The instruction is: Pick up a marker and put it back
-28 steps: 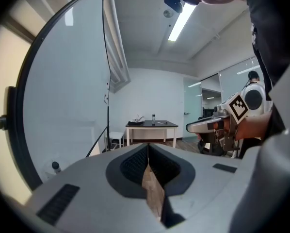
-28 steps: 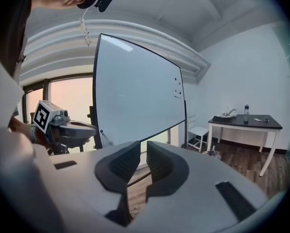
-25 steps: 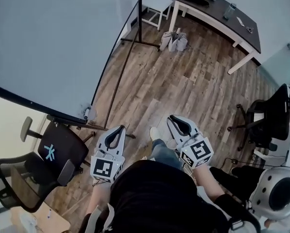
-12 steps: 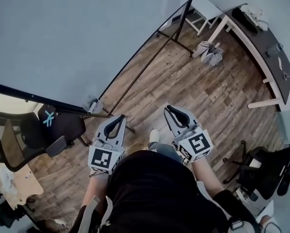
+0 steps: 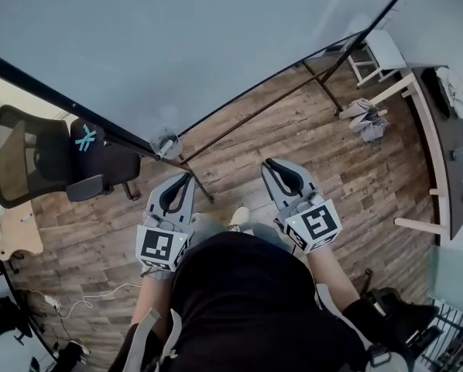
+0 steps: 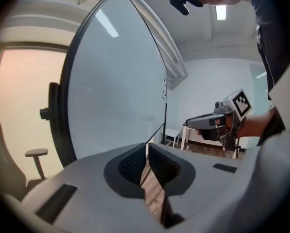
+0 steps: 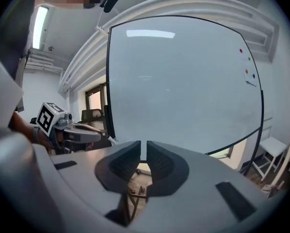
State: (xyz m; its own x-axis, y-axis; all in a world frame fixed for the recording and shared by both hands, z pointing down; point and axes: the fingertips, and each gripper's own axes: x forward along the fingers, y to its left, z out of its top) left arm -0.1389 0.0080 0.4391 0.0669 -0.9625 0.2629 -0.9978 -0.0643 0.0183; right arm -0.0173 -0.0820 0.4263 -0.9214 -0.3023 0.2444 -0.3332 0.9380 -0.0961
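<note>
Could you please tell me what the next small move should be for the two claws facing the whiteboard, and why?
Probably open the left claw and ease it toward the whiteboard lower edge. Both it and the right claw are shut on nothing, and no marker is clearly visible; the small grey clutter at that edge, nearest the left claw, is the likeliest place.

Inventory:
- grey two-jaw grippers (image 5: 186,180) (image 5: 272,165): 2
- black office chairs (image 5: 22,157) (image 5: 100,157): 2
- large black-framed whiteboard (image 5: 177,45): 1
- white stool (image 5: 386,49): 1
- dark-topped desk (image 5: 448,169): 1

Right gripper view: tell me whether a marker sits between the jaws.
No, the right gripper has its jaws together with nothing between them; only the whiteboard lies beyond.
</note>
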